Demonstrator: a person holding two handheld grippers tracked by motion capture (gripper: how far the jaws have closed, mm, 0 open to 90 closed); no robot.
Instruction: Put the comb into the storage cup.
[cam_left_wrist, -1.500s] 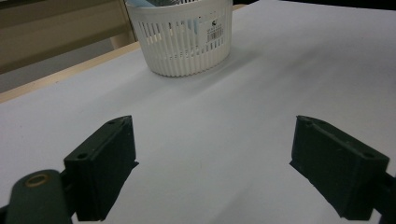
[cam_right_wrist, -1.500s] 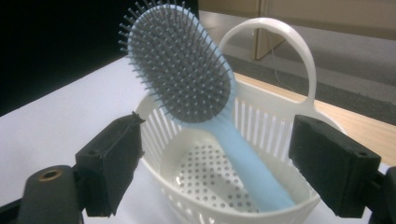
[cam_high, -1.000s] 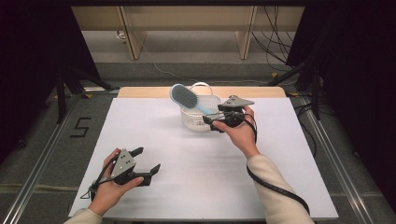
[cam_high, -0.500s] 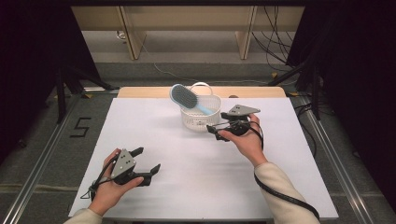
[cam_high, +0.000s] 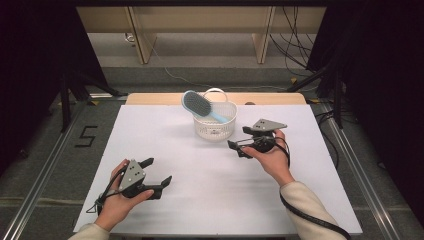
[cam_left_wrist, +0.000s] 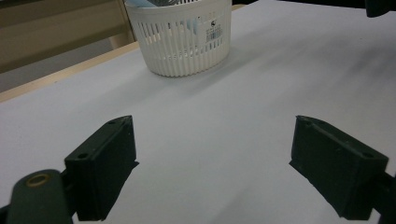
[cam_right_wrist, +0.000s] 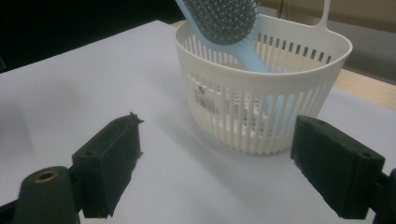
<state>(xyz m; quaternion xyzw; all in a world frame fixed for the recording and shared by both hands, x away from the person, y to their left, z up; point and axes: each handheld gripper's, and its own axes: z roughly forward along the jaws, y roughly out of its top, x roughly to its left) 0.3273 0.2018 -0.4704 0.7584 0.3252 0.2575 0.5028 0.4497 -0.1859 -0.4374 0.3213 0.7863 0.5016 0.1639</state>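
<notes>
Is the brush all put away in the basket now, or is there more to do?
It looks put away: the hairbrush stands handle-down in the white basket, its bristle head leaning out over the rim. Nothing is in hand: the right gripper sits open beside the basket, and the left gripper is open near the table's front edge. Probably little is left, maybe just resting both grippers.

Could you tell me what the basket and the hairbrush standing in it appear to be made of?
The basket looks like moulded white plastic, matte, with thin slotted walls and a barcode sticker. The hairbrush seems pale blue plastic with a smooth handle; its dark pad carries fine bristles, probably plastic too, though that is hard to confirm.
</notes>
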